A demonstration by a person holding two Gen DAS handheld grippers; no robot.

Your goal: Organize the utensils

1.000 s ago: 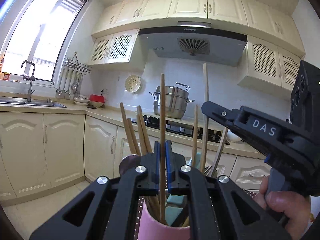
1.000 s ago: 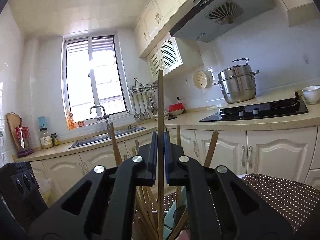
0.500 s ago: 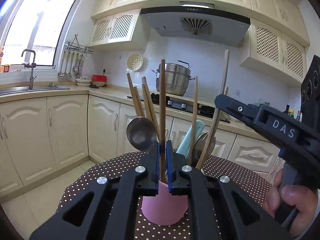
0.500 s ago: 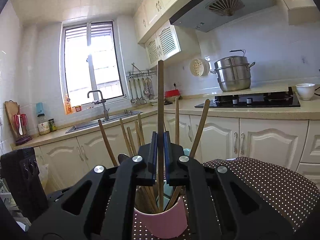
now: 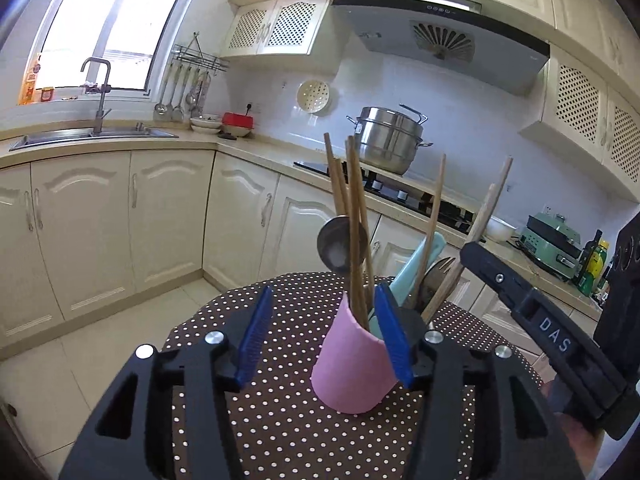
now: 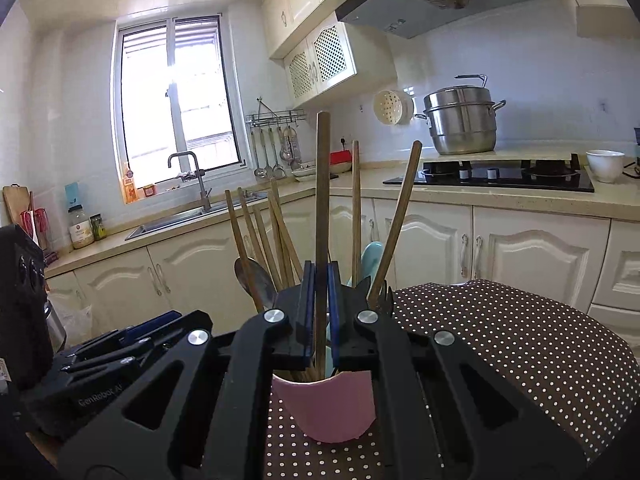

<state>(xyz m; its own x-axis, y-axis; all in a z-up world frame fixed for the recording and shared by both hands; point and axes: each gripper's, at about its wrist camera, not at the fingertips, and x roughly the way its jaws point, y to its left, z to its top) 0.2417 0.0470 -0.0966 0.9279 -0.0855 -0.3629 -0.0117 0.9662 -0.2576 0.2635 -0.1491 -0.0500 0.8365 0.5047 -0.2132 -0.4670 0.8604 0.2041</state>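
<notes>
A pink cup [image 5: 352,368] stands on the brown polka-dot table [image 5: 280,420] and holds several wooden chopsticks [image 5: 352,216], a metal spoon [image 5: 340,240] and a pale blue utensil [image 5: 416,268]. My left gripper [image 5: 324,332] is open and empty just in front of the cup. My right gripper [image 6: 320,312] is shut on one upright wooden chopstick [image 6: 322,184] whose lower end is inside the pink cup [image 6: 328,408]. The right gripper's body shows at the right of the left wrist view [image 5: 536,320].
Cream kitchen cabinets [image 5: 120,216] and a counter run behind the table. A steel pot [image 5: 388,144] sits on the black hob [image 6: 500,172]. A sink with tap [image 5: 96,120] is at the left. A white bowl [image 6: 604,164] stands by the hob.
My left gripper has opened and let go of its chopstick, which now stands in the cup. My right gripper has lowered its chopstick into the cup.
</notes>
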